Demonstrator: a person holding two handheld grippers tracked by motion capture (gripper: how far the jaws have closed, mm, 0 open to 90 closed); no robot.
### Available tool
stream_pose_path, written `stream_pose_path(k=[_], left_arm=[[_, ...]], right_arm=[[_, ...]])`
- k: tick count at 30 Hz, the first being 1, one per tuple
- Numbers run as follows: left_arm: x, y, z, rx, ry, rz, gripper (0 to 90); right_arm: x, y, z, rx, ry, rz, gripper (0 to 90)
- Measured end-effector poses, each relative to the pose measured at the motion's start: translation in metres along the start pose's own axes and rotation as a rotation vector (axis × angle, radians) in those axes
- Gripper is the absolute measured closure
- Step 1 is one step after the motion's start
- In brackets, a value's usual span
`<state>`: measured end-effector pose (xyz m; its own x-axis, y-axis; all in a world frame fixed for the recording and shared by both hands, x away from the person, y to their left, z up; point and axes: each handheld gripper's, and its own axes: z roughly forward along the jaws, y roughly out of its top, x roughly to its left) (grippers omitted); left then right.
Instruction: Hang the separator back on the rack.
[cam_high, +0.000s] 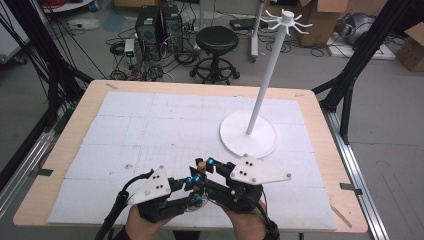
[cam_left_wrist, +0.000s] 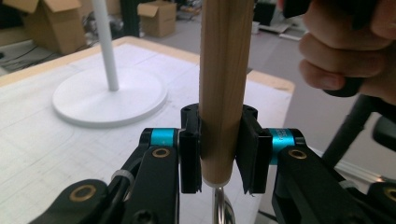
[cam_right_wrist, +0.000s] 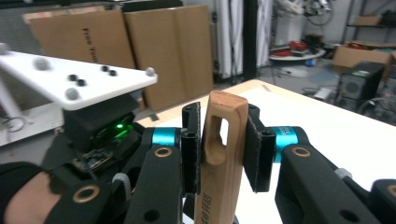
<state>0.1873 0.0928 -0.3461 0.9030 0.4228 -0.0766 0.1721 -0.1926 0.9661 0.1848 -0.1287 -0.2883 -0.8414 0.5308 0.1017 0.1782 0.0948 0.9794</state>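
The two grippers sit close together at the near edge of the table (cam_high: 90, 107), the left gripper (cam_high: 192, 181) and right gripper (cam_high: 205, 162) both closed on one wooden piece (cam_high: 200, 167), so little room lies between them. Ahead and to the right, the white stand (cam_high: 248, 134) blocks the way: its round base lies on the mat near the right gripper and its pole leans up to a spoked top. The white mat (cam_high: 125, 130) to the left and far side lies open for passing.
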Motion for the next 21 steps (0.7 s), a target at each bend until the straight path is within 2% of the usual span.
stream_pose_path(k=[1, 2, 4, 5, 6, 7, 9, 10, 11, 12, 13, 18, 21], left_arm=[[0.001, 0.000, -0.002, -0.004, -0.020, 0.006, 71.9], [0.004, 0.000, -0.004, -0.012, -0.051, -0.005, 71.1], [0.010, 0.000, -0.007, -0.025, -0.122, -0.035, 61.8], [0.013, 0.001, -0.009, -0.029, -0.154, -0.044, 52.6], [0.015, 0.000, -0.010, -0.030, -0.178, -0.052, 52.6], [0.017, 0.000, -0.011, -0.026, -0.192, -0.054, 49.4], [0.021, -0.001, -0.013, -0.025, -0.223, -0.055, 43.9], [0.023, -0.001, -0.014, -0.029, -0.244, -0.058, 42.2], [0.024, -0.002, -0.015, -0.039, -0.273, -0.060, 41.1], [0.026, -0.003, -0.015, -0.047, -0.323, -0.074, 41.0], [0.026, -0.003, -0.015, -0.047, -0.323, -0.074, 40.9], [0.025, -0.007, -0.011, -0.026, -0.403, -0.076, 41.1], [0.022, -0.008, -0.008, 0.000, -0.449, -0.063, 42.1]], right_arm=[[0.000, 0.001, -0.001, -0.005, 0.019, -0.011, 71.8], [0.000, 0.002, -0.001, 0.000, 0.039, -0.013, 71.8], [-0.001, 0.004, -0.002, -0.001, 0.068, -0.028, 71.9], [-0.007, 0.004, -0.003, -0.004, 0.109, -0.022, 71.9], [-0.007, 0.004, -0.003, -0.004, 0.109, -0.022, 71.9], [-0.011, 0.003, -0.004, -0.016, 0.132, -0.005, 72.0], [-0.020, 0.001, -0.005, -0.031, 0.189, 0.015, 72.0], [-0.024, 0.000, -0.005, -0.038, 0.233, 0.027, 72.0], [-0.027, -0.001, -0.005, -0.040, 0.285, 0.039, 72.0], [-0.033, -0.004, -0.004, -0.056, 0.379, 0.050, 72.0], [-0.033, -0.004, -0.004, -0.056, 0.379, 0.050, 72.0], [-0.039, -0.010, 0.000, -0.075, 0.535, 0.035, 72.1], [-0.037, -0.012, 0.005, -0.072, 0.624, 0.020, 72.1]])
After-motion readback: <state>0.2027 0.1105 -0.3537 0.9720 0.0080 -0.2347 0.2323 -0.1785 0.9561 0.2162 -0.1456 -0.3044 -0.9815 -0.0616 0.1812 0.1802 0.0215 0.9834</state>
